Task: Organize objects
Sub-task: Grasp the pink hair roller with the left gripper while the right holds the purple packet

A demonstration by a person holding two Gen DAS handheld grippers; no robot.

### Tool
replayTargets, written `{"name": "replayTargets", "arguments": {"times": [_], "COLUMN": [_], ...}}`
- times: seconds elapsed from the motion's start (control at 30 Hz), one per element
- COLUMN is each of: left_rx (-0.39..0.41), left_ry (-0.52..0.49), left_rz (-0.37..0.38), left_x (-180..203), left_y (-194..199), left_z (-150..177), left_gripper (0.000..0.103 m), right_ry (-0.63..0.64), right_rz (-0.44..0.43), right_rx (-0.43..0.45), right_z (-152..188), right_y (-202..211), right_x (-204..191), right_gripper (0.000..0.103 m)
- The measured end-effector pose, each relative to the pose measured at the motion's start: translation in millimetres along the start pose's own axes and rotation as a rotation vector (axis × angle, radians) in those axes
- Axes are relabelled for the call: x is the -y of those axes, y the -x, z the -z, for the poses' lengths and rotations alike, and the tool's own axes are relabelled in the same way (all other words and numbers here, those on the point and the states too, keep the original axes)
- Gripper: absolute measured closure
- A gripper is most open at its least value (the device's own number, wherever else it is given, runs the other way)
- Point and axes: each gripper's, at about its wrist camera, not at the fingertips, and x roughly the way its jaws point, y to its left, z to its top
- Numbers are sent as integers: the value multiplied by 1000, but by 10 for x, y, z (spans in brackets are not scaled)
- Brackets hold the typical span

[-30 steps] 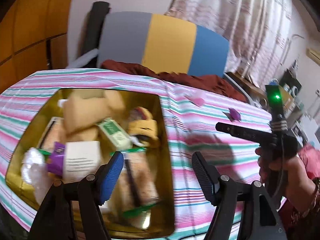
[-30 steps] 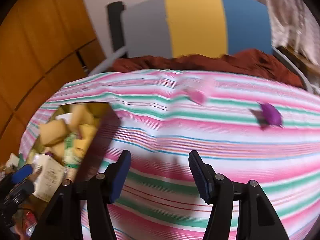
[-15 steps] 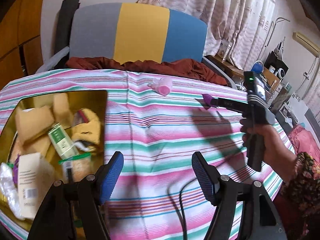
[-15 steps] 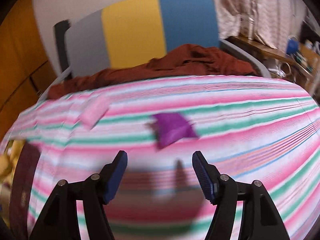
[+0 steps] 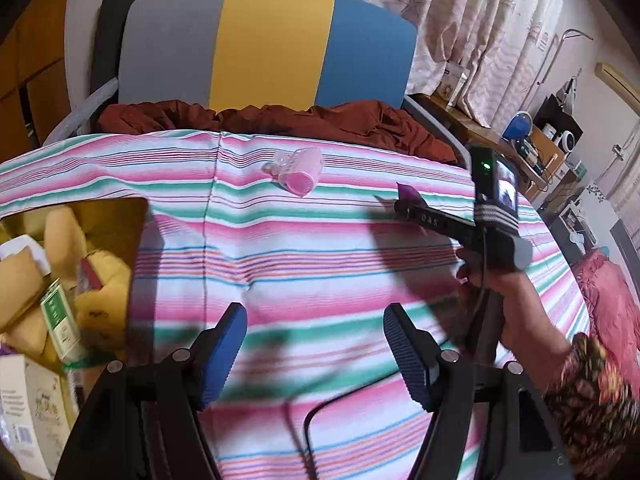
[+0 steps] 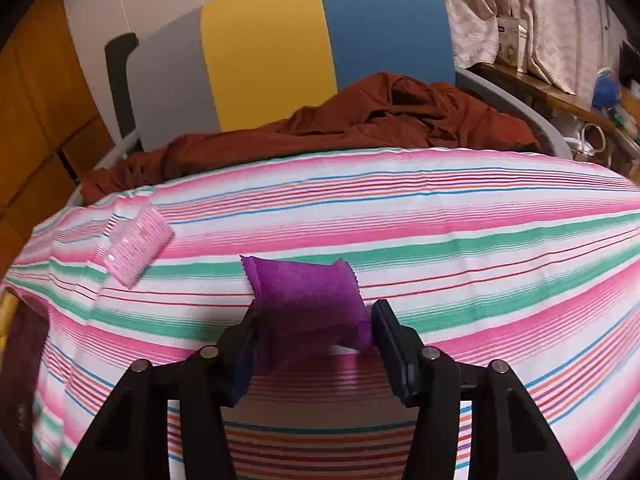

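My right gripper [image 6: 314, 334] has just been closing on the purple sachet [image 6: 308, 296], which lies on the striped cloth [image 6: 480, 248]; the pads now touch both sides. I should squeeze gently and lift straight. My left gripper [image 5: 316, 338] is spread, empty.

Striped table [image 5: 320, 264] lies open across its middle. Obstacles: full gold box [image 5: 80, 216] at left edge, pink packet [image 5: 298, 168] at far centre, right tongs [image 6: 312, 340] closed round purple sachet [image 6: 304, 292] far right.
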Motion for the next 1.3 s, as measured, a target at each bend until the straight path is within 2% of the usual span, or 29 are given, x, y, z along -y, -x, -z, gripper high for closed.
{"name": "replayTargets", "arguments": {"times": [0.1, 0.23, 0.3, 0.43, 0.63, 0.67, 0.77, 0.93, 0.97, 1.03, 1.13, 1.3], "left_rx": [-7, 0, -7, -14, -9, -6, 12, -41, -44, -54, -4, 58], "left_ry": [16, 18, 15, -26, -124, -136, -161, -174, -174, -141, -109, -207], "left_rz": [-3, -52, -77, -166, -326, -334, -352, -338, -336, -299, -270, -319], "left_x": [74, 183, 221, 284, 315, 313, 308, 230, 208, 129, 92, 226], "left_y": [-125, -320, -439, -786, -1281, -1339, -1486, -1779, -1810, -1855, -1792, -1694], "left_z": [-147, -400, -522, -801, -1027, -1065, -1176, -1246, -1239, -1212, -1147, -985], "left_gripper": [31, 30, 25, 24, 24, 24, 24, 24, 27, 42, 46, 47], "right_ry": [-3, -29, -43, -54, -41, -37, -32, -19, -16, -13, -10, -2], "right_rz": [10, 18, 23, 32, 43, 48, 54, 69, 72, 76, 80, 89], "right_rx": [16, 35, 39, 54, 51, 52, 53, 53, 53, 55, 56, 63], "right_z": [37, 110, 137, 161, 159, 160, 166, 171, 171, 173, 172, 177], "right_y": [28, 100, 125, 152, 129, 127, 120, 106, 105, 104, 102, 106], "right_x": [-11, 2, 16, 24, 3, -4, -12, -33, -39, -44, -45, -53], "right_gripper": [51, 51, 51, 51, 51, 51, 51, 51, 51, 51, 51, 51]}}
